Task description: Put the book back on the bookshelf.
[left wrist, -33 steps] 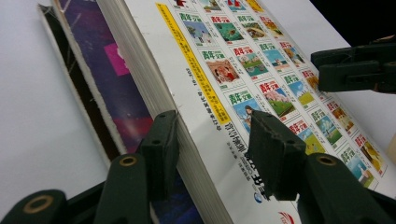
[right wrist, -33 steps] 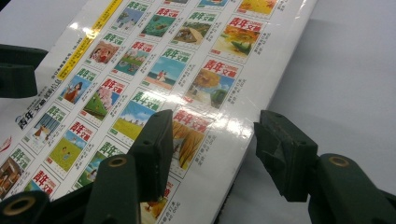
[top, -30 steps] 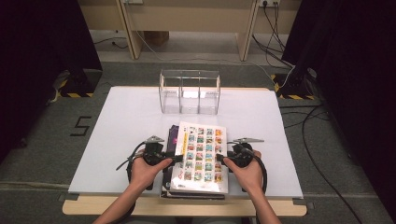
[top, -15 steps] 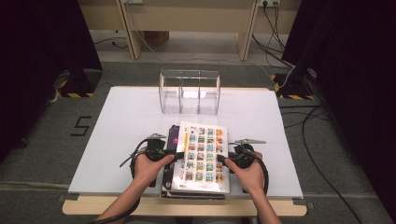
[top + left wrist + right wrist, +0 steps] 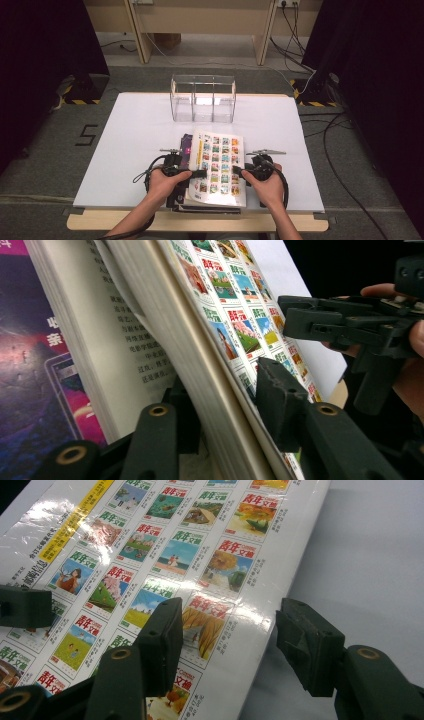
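Room: dark drapes either side, wooden furniture legs and cables at 12 o'clock, grey floor with a "5" mark (image 5: 88, 135) at 9 o'clock of the tabletop.
Tabletop (image 5: 140, 130): white sheet on a wooden board; clear acrylic organizer (image 5: 203, 98), three compartments, stands at 12 o'clock, well apart from the work.
Left gripper (image 5: 225, 405): at 9 o'clock of the magazine stack, jaws astride the raised spine edge of the top magazine (image 5: 200, 350); jaws have just been closing, cover and pages sit between them. Pads look near or on the paper; firm pinch not certain. Likely reason: get under the top copy to lift it off the one below.
Lower magazine (image 5: 35, 365): purple cover, lies flat under the lifted one, peeks out at 10 o'clock in the high view.
Top magazine look: glossy white cover, grid of small colour thumbnails with red Chinese titles, yellow strip by the spine, glare patches. Thin, floppy; probably sags if held from one side.
Location: near edge of tabletop, 6 o'clock, between both hands.
Right gripper (image 5: 227, 630): at 3 o'clock, jaws wide, one over the cover, one over bare tabletop, straddling the free edge, nothing pinched. Likely steadying or set to grab.
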Motion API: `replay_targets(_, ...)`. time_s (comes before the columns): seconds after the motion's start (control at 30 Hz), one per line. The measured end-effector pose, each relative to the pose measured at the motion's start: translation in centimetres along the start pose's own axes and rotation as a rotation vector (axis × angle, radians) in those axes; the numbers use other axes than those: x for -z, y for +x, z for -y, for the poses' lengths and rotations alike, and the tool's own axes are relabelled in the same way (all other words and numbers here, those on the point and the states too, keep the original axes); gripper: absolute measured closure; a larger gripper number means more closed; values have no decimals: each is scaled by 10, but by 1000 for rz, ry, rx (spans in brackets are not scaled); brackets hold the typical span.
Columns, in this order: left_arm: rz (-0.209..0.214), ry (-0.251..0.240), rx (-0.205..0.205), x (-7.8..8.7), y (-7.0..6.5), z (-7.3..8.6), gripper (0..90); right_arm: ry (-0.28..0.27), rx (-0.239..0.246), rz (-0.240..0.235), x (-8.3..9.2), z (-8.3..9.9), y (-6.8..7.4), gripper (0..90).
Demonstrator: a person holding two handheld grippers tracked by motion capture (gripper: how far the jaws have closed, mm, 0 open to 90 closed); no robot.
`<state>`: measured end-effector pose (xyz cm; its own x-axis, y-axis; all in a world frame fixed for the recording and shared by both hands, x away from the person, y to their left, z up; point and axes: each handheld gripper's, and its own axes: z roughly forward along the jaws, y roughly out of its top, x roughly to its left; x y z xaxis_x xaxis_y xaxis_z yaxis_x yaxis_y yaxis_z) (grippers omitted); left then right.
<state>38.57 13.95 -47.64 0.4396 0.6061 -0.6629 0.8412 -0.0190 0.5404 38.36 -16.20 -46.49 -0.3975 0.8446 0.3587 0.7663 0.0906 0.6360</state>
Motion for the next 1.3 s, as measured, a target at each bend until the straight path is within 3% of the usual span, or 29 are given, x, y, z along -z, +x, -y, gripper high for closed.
replay_targets(0.17,-39,32,-46,1,-3,-2,712,18,-35,-48,-6,-10,-12,447)
replay_targets(0.2,-42,29,-50,1,-3,-1,719,28,-80,-77,-13,-18,-19,430)
replay_targets(0.23,-42,29,-58,2,-2,-1,720,30,-81,-77,-16,-22,-21,428)
replay_targets(0.37,-36,33,-45,5,1,1,719,49,-71,-77,-24,-37,-25,434)
replay_targets(0.47,-32,36,-40,4,2,0,720,73,-90,-80,-38,-55,-33,399)
replay_targets(0.57,-29,46,-41,4,3,-1,719,86,-108,-92,-43,-61,-37,377)
replay_targets(0.67,-16,54,-37,5,5,-2,719,117,-177,-152,-52,-68,-46,381)
replay_targets(0.8,-4,56,-31,5,7,-2,720,122,-199,-172,-58,-71,-48,369)
replay_targets(0.97,-17,68,-49,5,5,-4,714,139,-269,-199,-69,-79,-53,378)
replay_targets(1.07,-33,78,-65,5,2,-5,699,139,-267,-195,-68,-80,-53,417)
replay_targets(1.1,-56,98,-86,5,0,-8,691,131,-257,-177,-63,-82,-51,485)
replay_targets(1.2,-73,114,-104,6,-2,-9,678,110,-241,-163,-58,-84,-48,534)
replay_targets(1.23,-79,119,-107,6,-2,-10,674,98,-223,-156,-56,-85,-45,559)
replay_targets(1.27,-82,119,-101,7,-2,-11,670,65,-174,-141,-50,-88,-37,605)
replay_targets(1.3,-79,121,-98,7,-1,-11,670,65,-174,-141,-50,-88,-37,605)
